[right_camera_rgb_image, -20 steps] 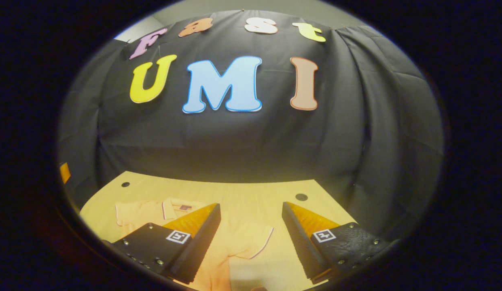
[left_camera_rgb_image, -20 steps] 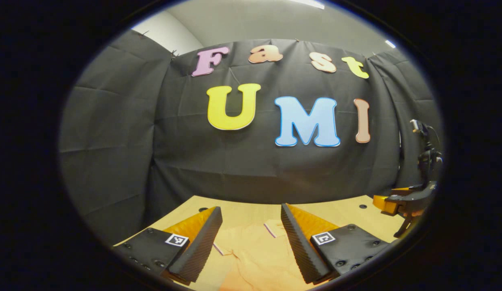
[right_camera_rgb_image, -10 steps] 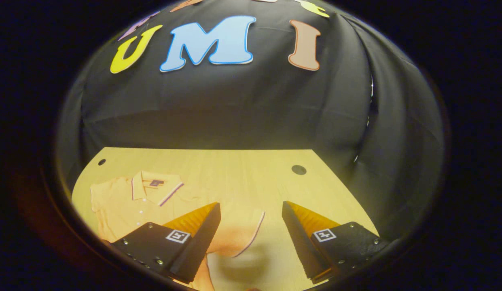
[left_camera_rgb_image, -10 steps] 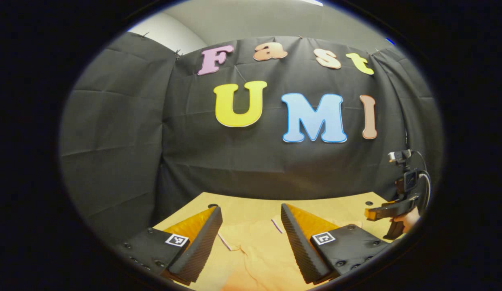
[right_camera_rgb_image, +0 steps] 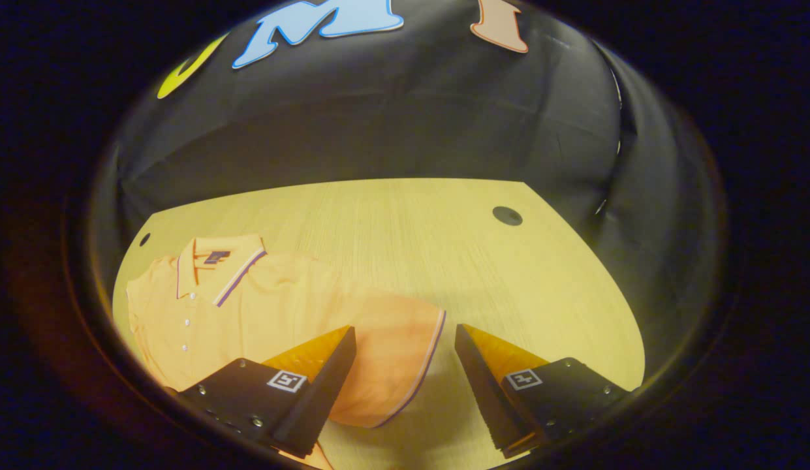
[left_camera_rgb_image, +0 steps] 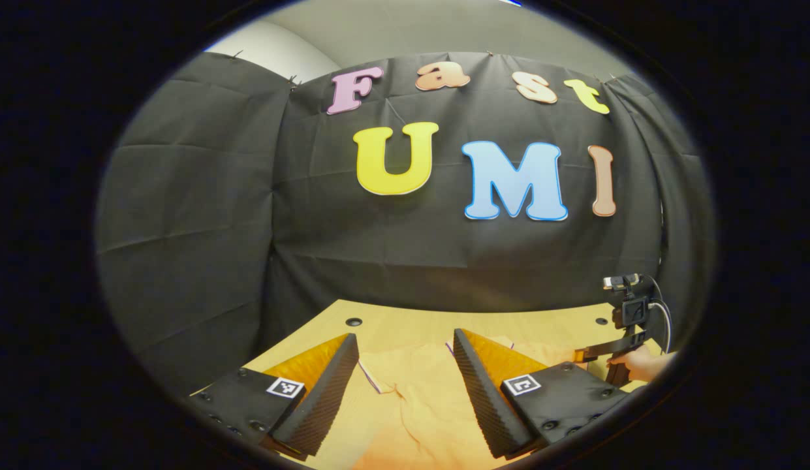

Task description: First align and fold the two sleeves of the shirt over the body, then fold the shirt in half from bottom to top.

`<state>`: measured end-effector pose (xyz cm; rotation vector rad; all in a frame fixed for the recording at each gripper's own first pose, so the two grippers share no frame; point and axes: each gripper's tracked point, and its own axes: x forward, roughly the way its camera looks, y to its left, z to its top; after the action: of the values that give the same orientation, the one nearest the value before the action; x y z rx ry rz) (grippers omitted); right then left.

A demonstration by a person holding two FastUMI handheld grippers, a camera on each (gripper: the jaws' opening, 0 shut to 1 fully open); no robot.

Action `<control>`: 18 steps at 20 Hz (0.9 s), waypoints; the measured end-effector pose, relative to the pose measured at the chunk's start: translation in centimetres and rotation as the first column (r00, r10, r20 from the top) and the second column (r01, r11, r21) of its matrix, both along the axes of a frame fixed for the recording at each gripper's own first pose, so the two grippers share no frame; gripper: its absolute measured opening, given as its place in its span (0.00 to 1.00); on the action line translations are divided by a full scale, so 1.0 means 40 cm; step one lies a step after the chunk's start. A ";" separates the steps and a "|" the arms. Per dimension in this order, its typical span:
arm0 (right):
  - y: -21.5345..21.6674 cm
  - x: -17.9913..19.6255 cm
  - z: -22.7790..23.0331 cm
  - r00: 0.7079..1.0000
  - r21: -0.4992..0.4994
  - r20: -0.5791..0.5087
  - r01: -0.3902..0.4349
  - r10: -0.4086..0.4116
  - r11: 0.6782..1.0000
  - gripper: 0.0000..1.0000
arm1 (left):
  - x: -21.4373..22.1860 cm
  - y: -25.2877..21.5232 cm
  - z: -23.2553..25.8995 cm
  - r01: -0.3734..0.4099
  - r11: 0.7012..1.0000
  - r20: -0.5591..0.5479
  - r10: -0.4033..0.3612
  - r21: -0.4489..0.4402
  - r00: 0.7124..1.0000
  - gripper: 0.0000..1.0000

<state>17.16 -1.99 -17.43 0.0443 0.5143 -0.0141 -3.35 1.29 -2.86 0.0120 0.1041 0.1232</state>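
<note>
An orange polo shirt [right_camera_rgb_image: 248, 307] lies flat on the wooden table [right_camera_rgb_image: 457, 261], collar toward the far left, buttons down its front. Its right sleeve [right_camera_rgb_image: 391, 359], edged with a dark stripe, spreads out between the fingers of my right gripper [right_camera_rgb_image: 405, 356], which is open just above it. In the left gripper view the shirt [left_camera_rgb_image: 411, 398] lies under my open left gripper [left_camera_rgb_image: 405, 369], with the left sleeve's striped edge [left_camera_rgb_image: 369, 378] between the fingers. Far off at the right edge of the same view, the right gripper [left_camera_rgb_image: 597, 352] is held by a hand [left_camera_rgb_image: 643, 362].
The black cloth wall closes the table at the back and both sides. Round holes sit in the tabletop at the far right [right_camera_rgb_image: 507, 215], far left [right_camera_rgb_image: 145, 239] and in the left gripper view [left_camera_rgb_image: 354, 322]. Bare wood lies right of the shirt.
My right gripper has tilted down and dropped toward the right sleeve, which now lies between its fingers. The left gripper has shifted slightly; the far hand has sunk lower.
</note>
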 end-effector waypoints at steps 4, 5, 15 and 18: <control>0.007 0.015 -0.033 0.999 0.020 -0.032 -0.005 0.005 1.000 0.95 | -0.003 -0.007 -0.008 -0.004 1.000 -0.011 0.004 0.002 1.000 0.94; 0.009 0.017 -0.038 0.999 0.023 -0.036 -0.007 0.008 1.000 0.95 | -0.002 -0.013 -0.007 -0.003 1.000 -0.011 0.003 0.000 1.000 0.94; 0.008 0.008 -0.043 0.999 0.065 -0.034 -0.040 0.043 0.997 0.57 | -0.008 -0.029 -0.013 -0.004 1.000 -0.003 0.004 -0.019 1.000 0.95; 0.019 0.015 -0.043 0.999 0.071 -0.031 -0.040 0.043 0.997 0.20 | -0.012 -0.033 -0.011 0.004 1.000 0.002 -0.004 -0.021 1.000 0.94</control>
<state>17.75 -1.21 -19.15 0.1024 0.5481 0.0440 -3.83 -0.02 -3.30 -0.0085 0.1037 0.1184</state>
